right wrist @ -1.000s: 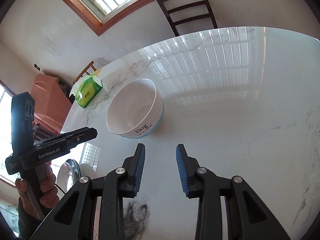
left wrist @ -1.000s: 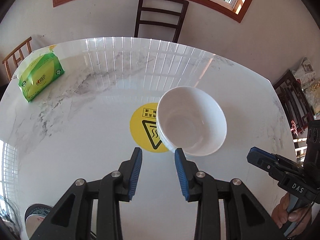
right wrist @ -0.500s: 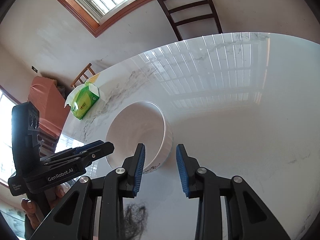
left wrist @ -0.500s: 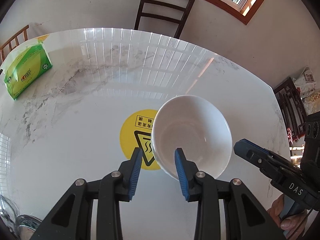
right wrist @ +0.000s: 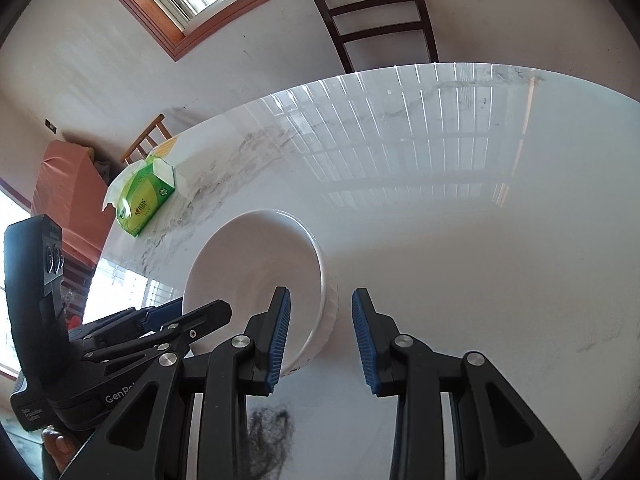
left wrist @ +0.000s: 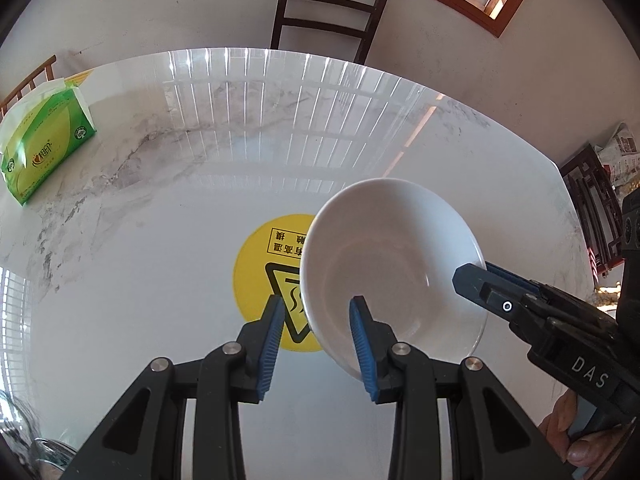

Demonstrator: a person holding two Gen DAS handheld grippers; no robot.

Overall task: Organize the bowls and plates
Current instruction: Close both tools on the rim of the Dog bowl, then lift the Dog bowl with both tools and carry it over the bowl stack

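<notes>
A white bowl (left wrist: 400, 264) stands on the marble table (left wrist: 160, 184), partly over a yellow warning sticker (left wrist: 264, 264). My left gripper (left wrist: 316, 312) is open and straddles the bowl's near-left rim, one blue pad outside and one inside, with gaps to the wall. In the right wrist view the same bowl (right wrist: 248, 264) has its right rim between the pads of my right gripper (right wrist: 320, 304), also open and not pressing. The right gripper's tip (left wrist: 472, 280) shows at the bowl's far side, the left gripper's tip (right wrist: 216, 312) at its left edge.
A green tissue pack (left wrist: 44, 152) lies at the table's far left edge. A dark chair (left wrist: 328, 12) stands behind the table against the wall. A dark hair-like smudge (right wrist: 268, 428) lies on the table below the right gripper. A metal object (left wrist: 48, 452) shows at the lower left.
Both grippers moved in on the bowl from opposite sides and lower; each now has the rim between its fingers. Neither jaw gap changed. The bowl stayed in place.
</notes>
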